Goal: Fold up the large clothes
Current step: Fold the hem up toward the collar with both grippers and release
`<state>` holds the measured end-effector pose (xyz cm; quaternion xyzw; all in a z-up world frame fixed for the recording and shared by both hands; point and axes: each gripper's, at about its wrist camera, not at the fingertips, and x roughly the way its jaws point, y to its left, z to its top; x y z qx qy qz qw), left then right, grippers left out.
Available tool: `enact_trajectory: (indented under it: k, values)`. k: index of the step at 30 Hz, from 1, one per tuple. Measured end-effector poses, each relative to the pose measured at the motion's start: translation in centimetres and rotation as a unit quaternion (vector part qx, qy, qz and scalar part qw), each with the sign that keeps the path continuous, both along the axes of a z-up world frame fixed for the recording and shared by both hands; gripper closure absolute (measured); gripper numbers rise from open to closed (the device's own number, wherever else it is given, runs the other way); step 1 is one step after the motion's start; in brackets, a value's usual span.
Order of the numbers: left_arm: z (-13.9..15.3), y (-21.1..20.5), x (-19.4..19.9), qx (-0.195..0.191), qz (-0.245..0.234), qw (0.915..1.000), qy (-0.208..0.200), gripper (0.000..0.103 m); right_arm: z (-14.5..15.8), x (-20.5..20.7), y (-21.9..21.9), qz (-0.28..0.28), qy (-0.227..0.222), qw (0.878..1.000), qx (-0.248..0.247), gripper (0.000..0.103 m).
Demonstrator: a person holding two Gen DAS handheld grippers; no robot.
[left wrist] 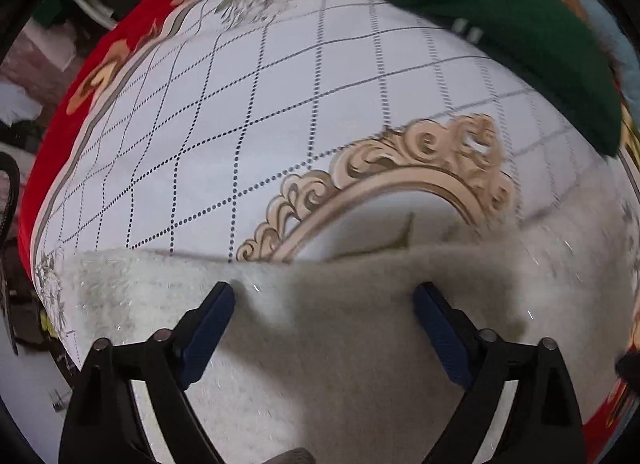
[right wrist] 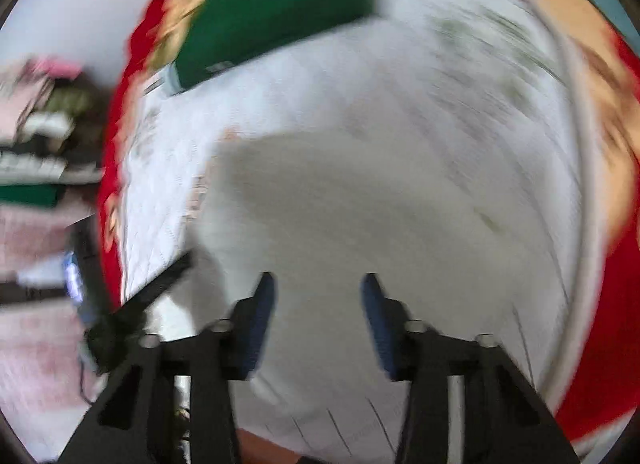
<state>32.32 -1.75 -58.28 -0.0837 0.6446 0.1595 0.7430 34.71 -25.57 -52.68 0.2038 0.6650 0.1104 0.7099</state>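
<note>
A fluffy white garment (left wrist: 320, 344) lies on the bed at the near edge, under my left gripper (left wrist: 324, 292), which is open and empty with its blue pads spread above the fabric. In the blurred right wrist view the same white garment (right wrist: 340, 203) lies spread below my right gripper (right wrist: 318, 284), which is open and empty. A folded dark green garment with white-striped cuffs (left wrist: 520, 31) lies at the far right of the bed; it also shows in the right wrist view (right wrist: 272, 3) at the far left.
The bed cover (left wrist: 240, 103) is white with a dotted diamond grid, a beige scroll ornament (left wrist: 400, 167) and a red floral border (left wrist: 80, 103). Clutter lies on the floor left of the bed (right wrist: 40, 123). The other gripper's black body (right wrist: 132, 304) shows at the left.
</note>
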Motion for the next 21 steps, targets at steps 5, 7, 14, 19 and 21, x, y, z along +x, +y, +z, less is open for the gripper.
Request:
enact_trajectory:
  k: [5,7,14,19,21]
  values:
    - [-0.4,1.5,-0.1,0.002,0.021,0.9997,0.008,0.009,-8.2,5.5,4.1,0.034,0.077,0.993,-0.089,0.089]
    - [-0.6,1.7,-0.5,-0.001,0.029,0.9995,0.011,0.009,-9.8,6.0,3.8,0.013,0.088,0.993,-0.082,0.090]
    - [2.6,3.0,-4.4,0.002,0.048,0.9988,0.008,0.009,-3.1,4.8,5.2,0.044,0.060,0.994,-0.080,0.087]
    - [3.6,5.9,-8.9,0.038,0.085,0.9953,0.025,0.009,-1.6,3.1,9.1,0.118,0.053,0.990,-0.047,0.086]
    - [3.6,7.1,-10.4,0.045,0.104,0.9929,0.038,0.009,-4.2,3.6,12.3,0.163,0.088,0.981,-0.059,0.086]
